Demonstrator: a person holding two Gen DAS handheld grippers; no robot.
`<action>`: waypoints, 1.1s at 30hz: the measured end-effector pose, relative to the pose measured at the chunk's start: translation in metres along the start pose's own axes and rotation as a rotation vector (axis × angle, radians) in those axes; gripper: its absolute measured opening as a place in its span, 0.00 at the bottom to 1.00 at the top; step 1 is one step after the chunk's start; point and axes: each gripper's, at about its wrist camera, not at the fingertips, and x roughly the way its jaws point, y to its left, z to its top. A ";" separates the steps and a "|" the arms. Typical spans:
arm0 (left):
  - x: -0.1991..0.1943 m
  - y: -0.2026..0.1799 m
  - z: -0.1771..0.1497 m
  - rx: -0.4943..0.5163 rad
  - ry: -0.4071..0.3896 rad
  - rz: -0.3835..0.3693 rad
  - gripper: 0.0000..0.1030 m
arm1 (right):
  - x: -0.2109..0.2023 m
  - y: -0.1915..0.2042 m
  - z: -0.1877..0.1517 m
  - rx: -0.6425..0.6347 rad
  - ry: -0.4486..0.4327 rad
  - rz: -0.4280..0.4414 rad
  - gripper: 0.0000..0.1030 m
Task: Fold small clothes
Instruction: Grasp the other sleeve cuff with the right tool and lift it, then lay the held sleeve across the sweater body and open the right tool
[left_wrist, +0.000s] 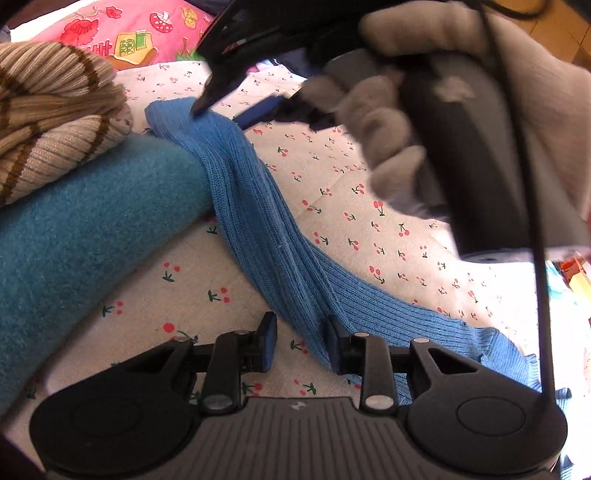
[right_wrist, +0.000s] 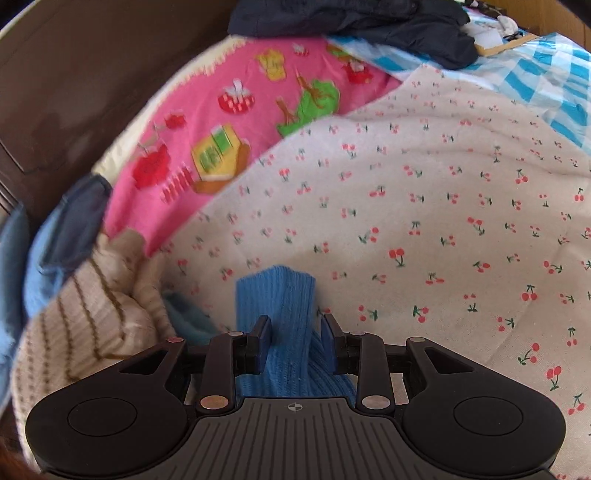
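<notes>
In the left wrist view, the left tongs (left_wrist: 301, 341) stood spread, the blue ribbed garment (left_wrist: 266, 229) running diagonally from upper left to lower right over the cherry-print sheet (left_wrist: 369, 206). In the right wrist view, the right tongs (right_wrist: 293, 343) stood spread around the garment's end (right_wrist: 284, 295) at lower centre.

Knit garment (left_wrist: 266, 236) runs lengthwise across the bedsheet (left_wrist: 369, 221) — far end under the right tool (left_wrist: 218, 99), near end between the left tool's (left_wrist: 301, 341) fingers. Left of it a felted cloth (left_wrist: 92, 229), a ribbed sweater (left_wrist: 48, 118) on top. Patterned blanket (right_wrist: 258, 110) lies behind — dark clothes (right_wrist: 351, 22) beyond.
</notes>
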 end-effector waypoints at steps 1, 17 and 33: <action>0.000 0.000 0.000 0.004 -0.002 0.001 0.35 | 0.004 0.001 -0.002 -0.005 0.014 -0.013 0.17; -0.014 -0.026 -0.009 0.124 -0.076 -0.031 0.56 | -0.248 -0.056 -0.102 0.329 -0.548 -0.117 0.07; -0.038 -0.086 -0.049 0.436 -0.046 -0.172 0.62 | -0.286 -0.145 -0.422 0.990 -0.550 -0.462 0.07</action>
